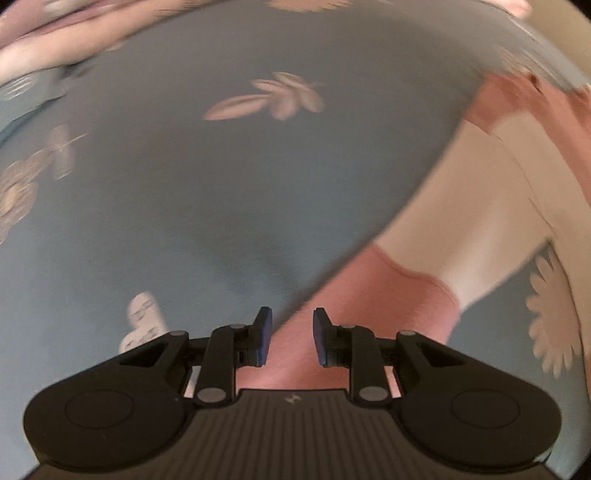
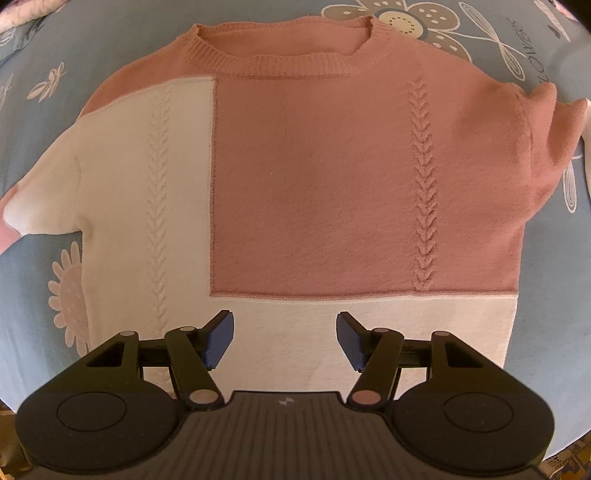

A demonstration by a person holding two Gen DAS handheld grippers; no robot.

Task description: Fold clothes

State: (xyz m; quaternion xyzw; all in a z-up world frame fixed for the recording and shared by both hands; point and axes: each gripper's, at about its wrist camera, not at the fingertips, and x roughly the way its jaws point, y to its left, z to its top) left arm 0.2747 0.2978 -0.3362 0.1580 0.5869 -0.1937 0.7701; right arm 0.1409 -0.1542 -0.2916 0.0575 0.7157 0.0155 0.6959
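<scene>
A pink and white knit sweater (image 2: 332, 177) lies flat, front up, on a blue floral bedsheet (image 2: 110, 44), with its neck at the far side. My right gripper (image 2: 284, 338) is open and empty over the white hem band. In the left wrist view, the sweater's left sleeve (image 1: 461, 206) runs diagonally, white with a pink cuff (image 1: 369, 295). My left gripper (image 1: 291, 338) is open, its jaws partly apart just above the pink cuff, with nothing held. That view is blurred.
The blue sheet (image 1: 184, 184) with leaf and flower prints spreads around the sweater. A pink bundle of cloth (image 1: 55, 33) lies at the far left edge of the left wrist view. The sweater's right sleeve (image 2: 554, 122) is bunched at the right.
</scene>
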